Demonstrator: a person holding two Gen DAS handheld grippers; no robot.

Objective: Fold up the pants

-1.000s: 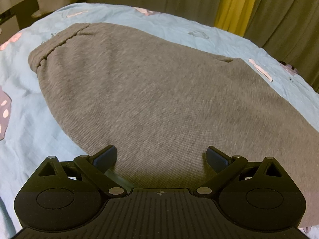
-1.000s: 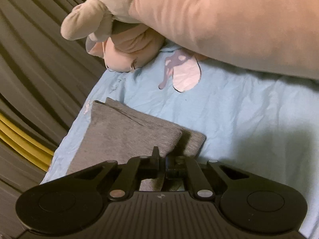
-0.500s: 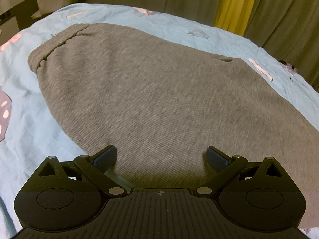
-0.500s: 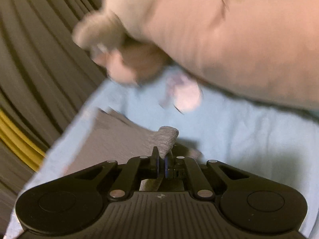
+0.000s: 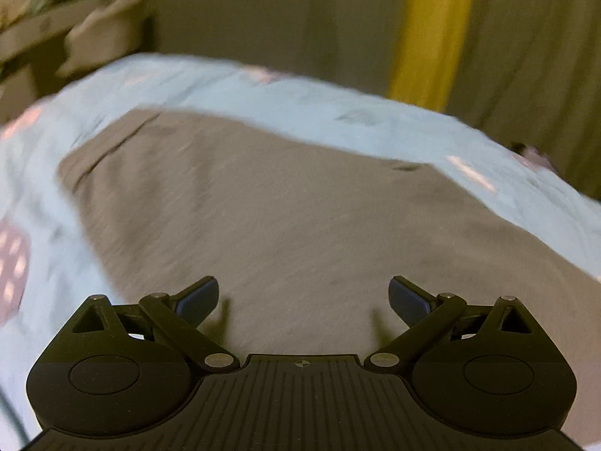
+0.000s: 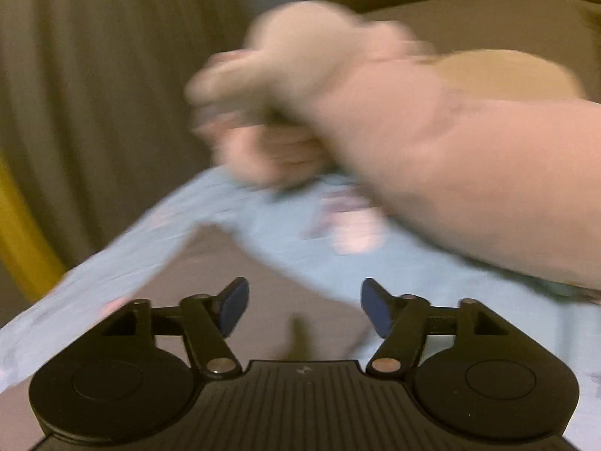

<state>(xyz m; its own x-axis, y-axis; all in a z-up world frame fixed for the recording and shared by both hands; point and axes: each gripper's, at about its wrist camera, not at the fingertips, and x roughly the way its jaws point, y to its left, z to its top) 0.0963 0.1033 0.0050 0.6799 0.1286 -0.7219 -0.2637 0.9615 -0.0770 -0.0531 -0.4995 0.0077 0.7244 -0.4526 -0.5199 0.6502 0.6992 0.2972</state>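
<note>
- Pants (image 5: pixel 285 203): grey knit, lying flat on the bed; in the left wrist view they fill the middle, long axis running from the far left, where a gathered band shows, to the near right; the picture is smeared by motion
- Pants, right wrist view (image 6: pixel 240 274): a grey corner shows just ahead of and under the fingers, reaching away to the far left; whether it is doubled over cannot be told through the blur
- Bed (image 5: pixel 338 105): pale blue sheet with pink patches, bare around the pants on the far and left sides
- Left hand-held gripper (image 5: pixel 303 297): jaws wide, nothing between them; held over the near edge of the pants, the cloth stretching away in front of it
- Right hand-held gripper (image 6: pixel 304 308): jaws have just been opening and stand wide; no cloth between them, grey fabric lying below and beyond
- Plush toy (image 6: pixel 375 124): pale pink, soft, at the far right of the bed beyond the pants' corner; heavily blurred
- Curtain (image 5: pixel 432 26): dull olive folds with one yellow strip, behind the bed
- Governing relation: the garment lies straight ahead of both hand-held grippers, each near one end of its long axis; the left is nearer the broad middle, the right nearer the corner end
- Judged step: a fold appears just set down; the next grasp probably takes an end and carries it along the long axis
</note>
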